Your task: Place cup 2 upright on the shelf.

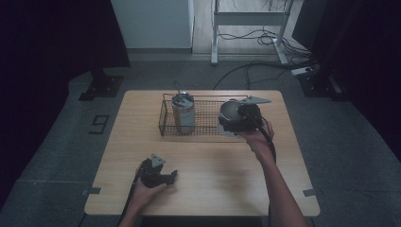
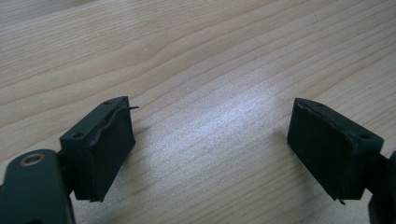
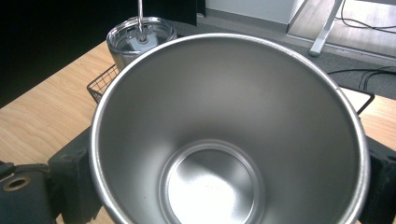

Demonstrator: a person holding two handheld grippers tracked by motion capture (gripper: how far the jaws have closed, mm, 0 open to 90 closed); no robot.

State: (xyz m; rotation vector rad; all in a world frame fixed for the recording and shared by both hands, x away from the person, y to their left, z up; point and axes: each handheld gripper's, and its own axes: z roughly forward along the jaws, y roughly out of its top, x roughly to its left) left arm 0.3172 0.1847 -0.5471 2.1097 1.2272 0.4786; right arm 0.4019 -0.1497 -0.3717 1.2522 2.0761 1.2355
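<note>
Your left hand-held gripper [image 1: 163, 178] rests low on the table [image 1: 213, 161] near its front edge, its jaws spread wide with only bare wood grain between the pads [image 2: 109, 144]. Well beyond it and to its right stands the wire basket [image 1: 208, 118], with a lidded steel tumbler [image 1: 183, 112] upright in the basket's left end. Further right, your right hand-held gripper [image 1: 231, 118] grips an open steel cup [image 3: 229, 135] across its sides, mouth facing the gripper's camera, its inside empty. The cup sits at the basket's right end, and the lidded tumbler is just beyond its rim.
</note>
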